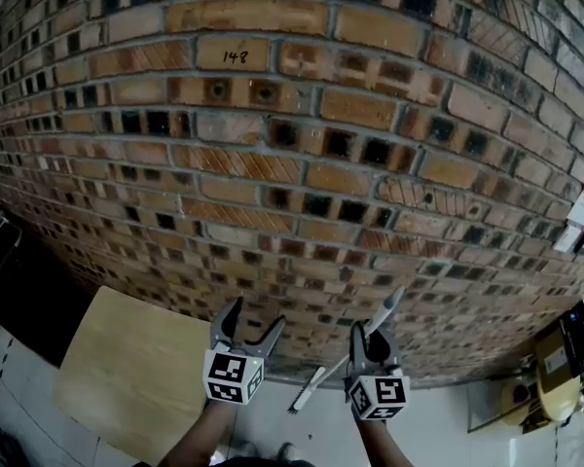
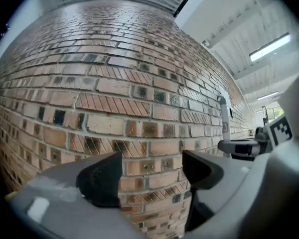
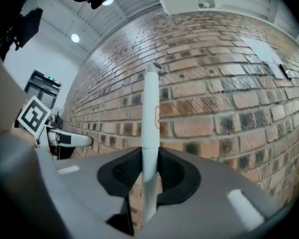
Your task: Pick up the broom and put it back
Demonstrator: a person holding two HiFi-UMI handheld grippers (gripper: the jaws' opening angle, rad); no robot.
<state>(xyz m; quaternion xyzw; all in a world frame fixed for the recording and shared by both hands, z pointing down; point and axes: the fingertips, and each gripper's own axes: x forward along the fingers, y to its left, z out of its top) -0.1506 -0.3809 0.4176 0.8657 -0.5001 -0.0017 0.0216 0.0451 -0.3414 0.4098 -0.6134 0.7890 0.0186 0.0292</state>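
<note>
The right gripper (image 1: 370,332) pinched the white broom handle (image 3: 150,108) in its jaws. The left gripper (image 1: 256,313) faced the brick wall (image 1: 273,115), jaws spread.

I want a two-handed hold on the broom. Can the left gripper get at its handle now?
Probably yes: the left gripper is open and empty, the broom handle stands beside it in the right gripper, and nothing shows between them.

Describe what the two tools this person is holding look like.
Both match: the left tool and right tool have grey bodies with two curved jaws lined by black pads. Each carries a white cube printed with black square markers.
</note>
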